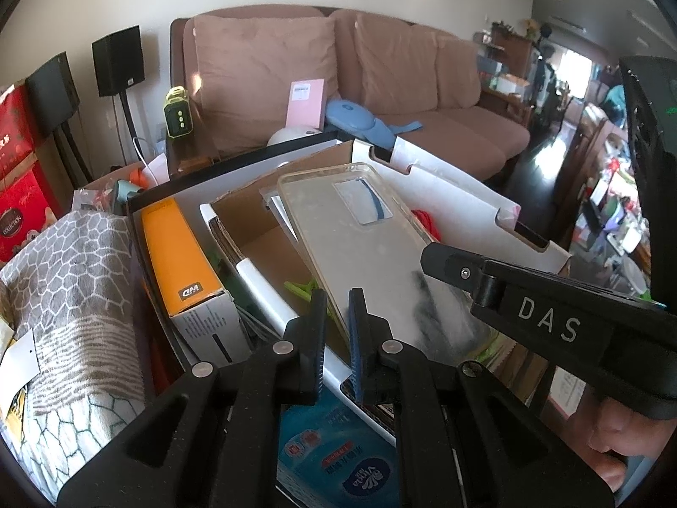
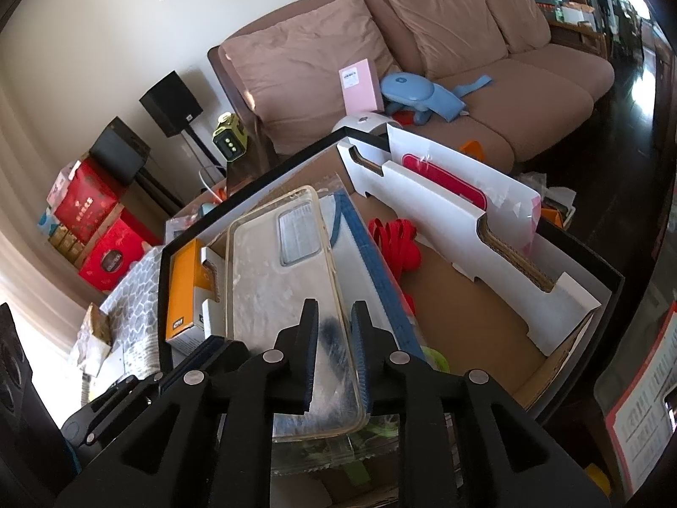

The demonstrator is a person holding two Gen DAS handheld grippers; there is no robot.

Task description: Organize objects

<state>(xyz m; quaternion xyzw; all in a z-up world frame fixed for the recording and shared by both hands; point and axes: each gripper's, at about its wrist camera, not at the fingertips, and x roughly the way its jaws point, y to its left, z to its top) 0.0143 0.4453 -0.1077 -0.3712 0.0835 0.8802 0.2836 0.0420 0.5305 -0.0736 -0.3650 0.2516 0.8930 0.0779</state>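
A clear phone case (image 1: 359, 245) with a camera cut-out hangs tilted over an open black-rimmed box (image 1: 237, 158). My left gripper (image 1: 337, 302) is shut on the case's lower left edge, which passes between its blue-padded fingers. In the right wrist view that gripper (image 2: 220, 345) shows at the case's (image 2: 271, 288) left side. My right gripper (image 2: 334, 309) stands open with the case's right edge in the gap between its pads. From the left wrist view the right gripper (image 1: 427, 256) reaches in over the case from the right.
In the box are an orange carton (image 1: 177, 249), white cardboard inserts (image 2: 465, 220), a red ribbon (image 2: 393, 241) and a blue-edged board (image 2: 372, 262). A grey patterned towel (image 1: 72, 275) lies left of the box, with a blue tissue pack (image 1: 330, 457) below it. A pink sofa (image 1: 381, 80) stands behind.
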